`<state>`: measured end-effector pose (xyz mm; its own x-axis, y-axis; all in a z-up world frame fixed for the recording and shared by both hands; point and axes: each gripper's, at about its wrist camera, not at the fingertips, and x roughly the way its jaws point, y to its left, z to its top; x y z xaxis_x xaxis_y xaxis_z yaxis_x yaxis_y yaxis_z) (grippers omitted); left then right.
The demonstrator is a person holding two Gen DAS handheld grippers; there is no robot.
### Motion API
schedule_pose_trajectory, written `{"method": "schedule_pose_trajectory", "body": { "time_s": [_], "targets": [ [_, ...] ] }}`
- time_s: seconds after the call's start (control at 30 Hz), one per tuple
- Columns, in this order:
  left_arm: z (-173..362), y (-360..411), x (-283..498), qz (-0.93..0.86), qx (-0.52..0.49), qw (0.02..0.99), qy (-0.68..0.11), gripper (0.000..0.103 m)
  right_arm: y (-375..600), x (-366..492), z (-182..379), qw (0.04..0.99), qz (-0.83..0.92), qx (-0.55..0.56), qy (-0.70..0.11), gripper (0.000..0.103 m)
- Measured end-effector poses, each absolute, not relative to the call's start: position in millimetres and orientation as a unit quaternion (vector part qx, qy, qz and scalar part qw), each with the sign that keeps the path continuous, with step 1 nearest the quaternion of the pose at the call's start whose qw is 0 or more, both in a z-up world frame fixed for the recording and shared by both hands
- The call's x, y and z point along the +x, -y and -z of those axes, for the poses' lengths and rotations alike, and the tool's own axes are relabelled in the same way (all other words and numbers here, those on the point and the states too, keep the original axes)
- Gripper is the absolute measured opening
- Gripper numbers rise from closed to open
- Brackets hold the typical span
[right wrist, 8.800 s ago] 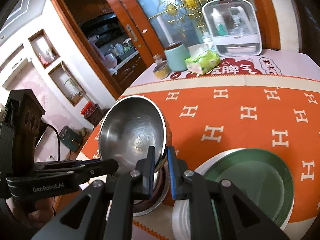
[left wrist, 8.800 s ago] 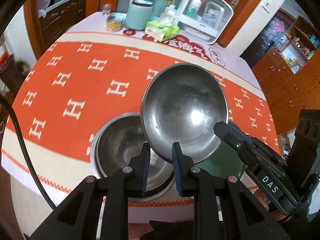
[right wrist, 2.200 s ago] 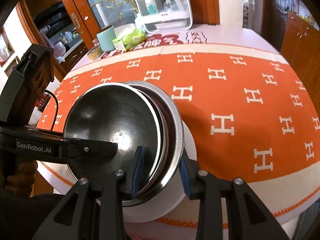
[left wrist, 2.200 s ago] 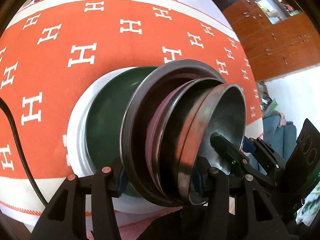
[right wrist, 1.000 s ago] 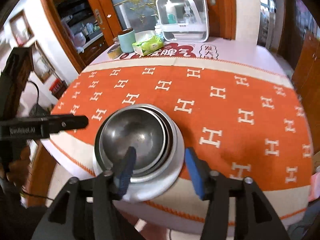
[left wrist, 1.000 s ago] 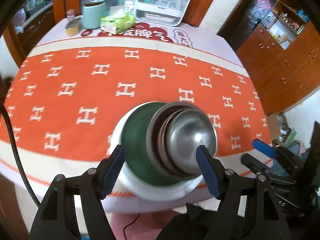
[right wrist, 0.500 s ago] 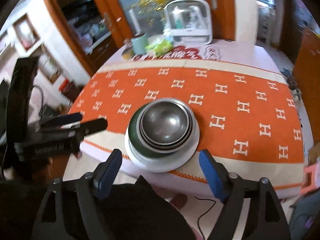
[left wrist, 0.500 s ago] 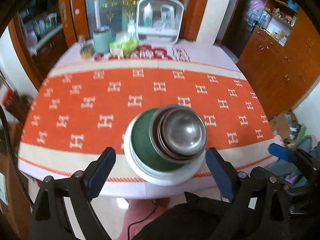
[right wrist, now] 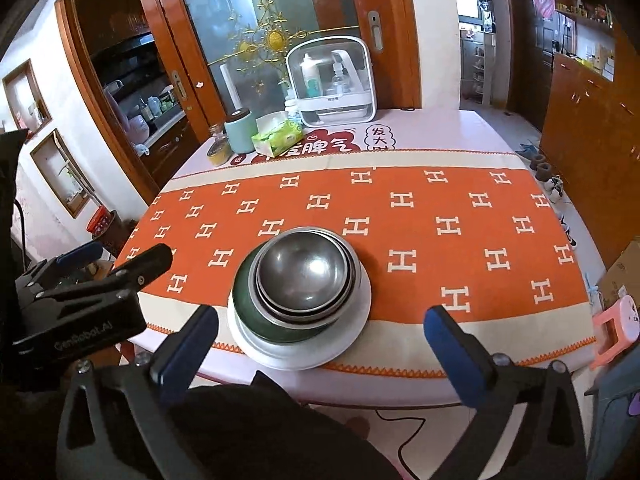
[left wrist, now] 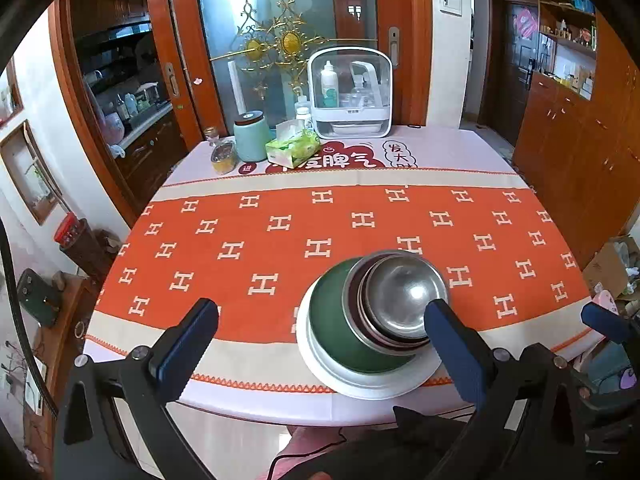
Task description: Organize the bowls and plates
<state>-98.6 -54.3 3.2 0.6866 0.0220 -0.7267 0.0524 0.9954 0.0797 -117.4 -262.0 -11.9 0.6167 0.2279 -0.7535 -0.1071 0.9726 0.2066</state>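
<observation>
— Both of our tools have drawn back from the stack since the earlier frames: the left hand-held gripper [left wrist: 320, 334] and the right hand-held gripper [right wrist: 322, 330] have just been opening, and their blue pads now stand wide apart with nothing between them.

— And the dishes we were sorting?

— We see the steel bowls [right wrist: 302, 274] nested one inside another, sitting in the green plate [right wrist: 250, 314], which rests on the white plate [right wrist: 352, 334]. That pile stands on the orange cloth [right wrist: 440, 216] at the near edge of the worktop [right wrist: 448, 128], toward its left corner.

— Anything else on it?

— At the far edge we find a mint jar [left wrist: 251, 136], a green tissue pack [left wrist: 292, 146] just beside it, and a clear-lidded white case [left wrist: 350, 94].
</observation>
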Motion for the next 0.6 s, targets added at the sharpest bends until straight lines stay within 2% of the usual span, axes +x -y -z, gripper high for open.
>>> {"method": "schedule_pose_trajectory", "body": {
  "time_s": [0.6],
  "targets": [
    [-4,55,-110,-0.006,0.044,0.921,-0.387,0.102,259,-121,12,0.901,-0.094,0.066,-0.419,0.103]
  ]
}}
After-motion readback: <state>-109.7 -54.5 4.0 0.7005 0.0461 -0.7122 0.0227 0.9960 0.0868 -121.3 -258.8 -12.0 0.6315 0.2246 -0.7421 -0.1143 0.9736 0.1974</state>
